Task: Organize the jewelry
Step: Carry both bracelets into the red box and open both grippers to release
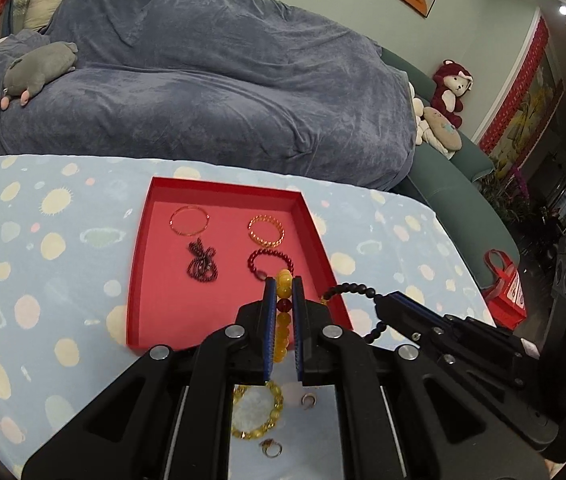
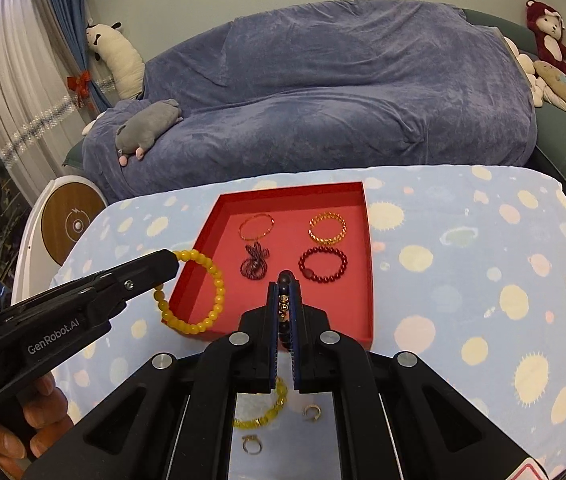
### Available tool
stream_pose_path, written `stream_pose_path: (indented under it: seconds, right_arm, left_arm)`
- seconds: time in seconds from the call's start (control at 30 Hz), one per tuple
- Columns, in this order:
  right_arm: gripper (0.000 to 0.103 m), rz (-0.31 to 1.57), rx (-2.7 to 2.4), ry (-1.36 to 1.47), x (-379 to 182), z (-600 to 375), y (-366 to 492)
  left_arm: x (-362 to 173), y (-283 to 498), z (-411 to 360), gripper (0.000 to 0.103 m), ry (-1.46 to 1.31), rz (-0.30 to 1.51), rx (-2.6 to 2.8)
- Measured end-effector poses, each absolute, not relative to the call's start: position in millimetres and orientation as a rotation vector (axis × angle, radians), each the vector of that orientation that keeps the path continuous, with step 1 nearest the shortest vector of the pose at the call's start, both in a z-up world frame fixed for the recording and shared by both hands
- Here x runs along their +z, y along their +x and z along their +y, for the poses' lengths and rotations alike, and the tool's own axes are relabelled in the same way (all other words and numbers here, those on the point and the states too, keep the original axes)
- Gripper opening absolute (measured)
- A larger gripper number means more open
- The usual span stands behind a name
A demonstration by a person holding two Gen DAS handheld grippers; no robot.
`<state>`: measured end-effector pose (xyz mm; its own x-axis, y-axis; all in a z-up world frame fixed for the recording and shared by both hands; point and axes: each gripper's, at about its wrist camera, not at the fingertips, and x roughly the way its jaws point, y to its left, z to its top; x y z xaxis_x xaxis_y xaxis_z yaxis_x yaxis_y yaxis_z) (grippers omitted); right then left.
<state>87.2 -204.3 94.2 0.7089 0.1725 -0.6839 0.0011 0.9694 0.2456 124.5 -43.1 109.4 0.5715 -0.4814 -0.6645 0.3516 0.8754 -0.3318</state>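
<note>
1. Red tray [image 1: 139,280] sits on a blue spotted cloth [image 1: 43,280] over the table, sofa under a blue-grey cover [image 1: 203,80] behind.
2. In tray: thin gold bangle [image 1: 189,221] far left, gold chain bracelet [image 1: 266,231] far right, dark beaded strand [image 1: 202,264] bunched near left, dark red bead bracelet [image 1: 269,264] near right.
3. Left gripper [image 1: 284,282] jaws nearly closed, clamped on yellow bead bracelet [image 2: 203,288]; the bracelet hangs as a loop in the air over the tray's near left corner in the right wrist view.
4. Right gripper [image 2: 285,283] jaws nearly closed, pinching black bead bracelet [image 1: 353,289]; from the left wrist view it arcs out of the tips just beside the tray's right wall.
5. Still on cloth under the grippers: smaller yellow bead bracelet [image 1: 257,416], two small rings [image 1: 308,400] [image 1: 271,449].
6. Person's hand [image 2: 11,432] grips the left gripper handle, seen low left in the right wrist view.
</note>
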Motion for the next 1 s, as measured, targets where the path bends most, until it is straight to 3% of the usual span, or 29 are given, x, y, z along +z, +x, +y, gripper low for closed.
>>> stream_pose_path:
  seconds: [0.33,0.57,0.83,0.87,0.93,1.0]
  right_arm:
    - [0.005,0.896,0.134,0.342,34,-199,150]
    - [0.005,0.987,0.077,0.277,-10,-202,166]
    - [0.005,1.0,0.027,0.137,-23,-199,172]
    - [0.005,0.997,0.023,0.123,-22,-199,172]
    - [0.012,0.978,0.001,0.102,-19,-198,170]
    - [0.016,0.957,0.0,0.11,-13,-199,166]
  left_arm:
    - [47,190,-43,0.007,-0.256,0.94,-0.494]
    - [-9,204,-34,0.008,-0.144,1.022,-0.4]
    - [-23,207,-31,0.009,-0.006,0.988,-0.311]
    - [-23,206,-31,0.011,0.013,0.983,-0.298]
    - [-20,206,-33,0.033,0.049,0.961,-0.259]
    - [-15,202,-31,0.043,0.06,0.929,-0.228]
